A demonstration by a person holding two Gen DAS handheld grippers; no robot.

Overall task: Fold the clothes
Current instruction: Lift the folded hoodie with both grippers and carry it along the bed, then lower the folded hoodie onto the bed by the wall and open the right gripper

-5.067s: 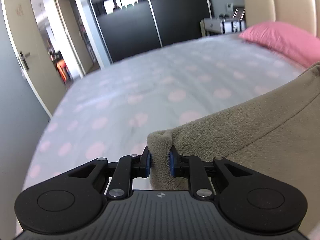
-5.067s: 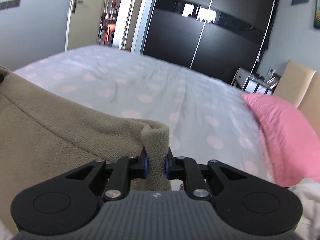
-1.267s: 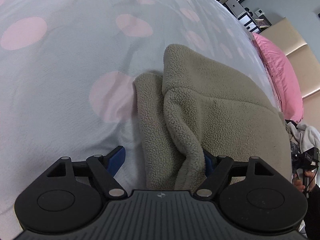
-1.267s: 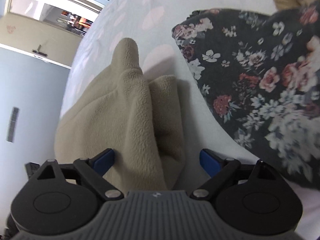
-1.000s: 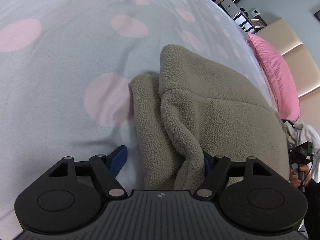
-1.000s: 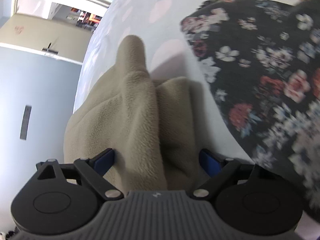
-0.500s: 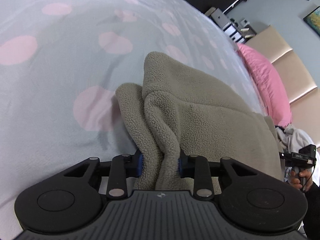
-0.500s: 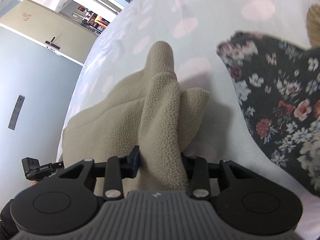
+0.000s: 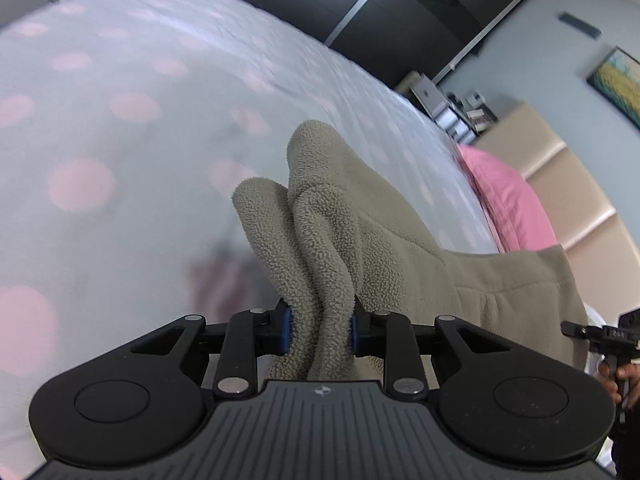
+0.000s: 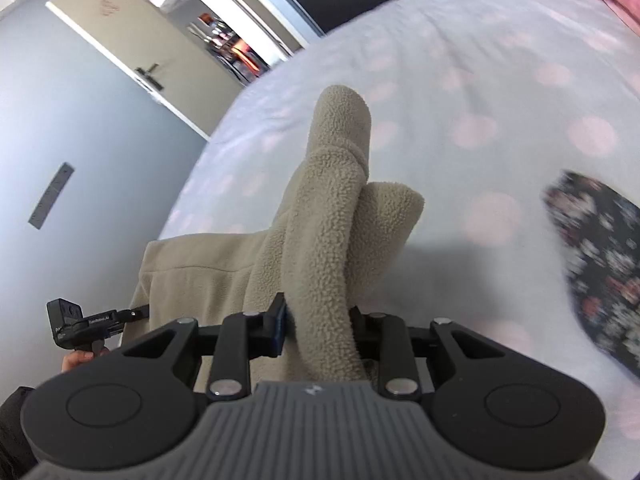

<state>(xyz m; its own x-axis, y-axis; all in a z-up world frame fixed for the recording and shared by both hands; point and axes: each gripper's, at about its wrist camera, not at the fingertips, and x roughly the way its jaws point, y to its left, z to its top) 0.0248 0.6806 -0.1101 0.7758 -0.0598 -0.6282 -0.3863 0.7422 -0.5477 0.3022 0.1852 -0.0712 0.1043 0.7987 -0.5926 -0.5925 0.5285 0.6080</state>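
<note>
A beige fleece garment (image 9: 360, 240) hangs between my two grippers above the bed. My left gripper (image 9: 320, 330) is shut on a bunched double layer of its left corner. My right gripper (image 10: 318, 330) is shut on the folded fleece (image 10: 328, 232) at the opposite corner. In the left wrist view the fleece stretches right toward the other gripper (image 9: 612, 334). In the right wrist view the other gripper (image 10: 80, 322) shows at the left edge. The lower part of the garment is hidden.
The bed has a grey cover with pink dots (image 9: 120, 140). A pink pillow (image 9: 516, 208) lies by the beige headboard (image 9: 580, 208). A dark floral garment (image 10: 600, 264) lies on the bed to the right. A black wardrobe (image 9: 360, 8) and an open door (image 10: 160, 48) stand beyond.
Both grippers closed on the fleece corners, which lay on the bed a second ago. Since then they have lifted the fleece up off the cover and tilted toward level.
</note>
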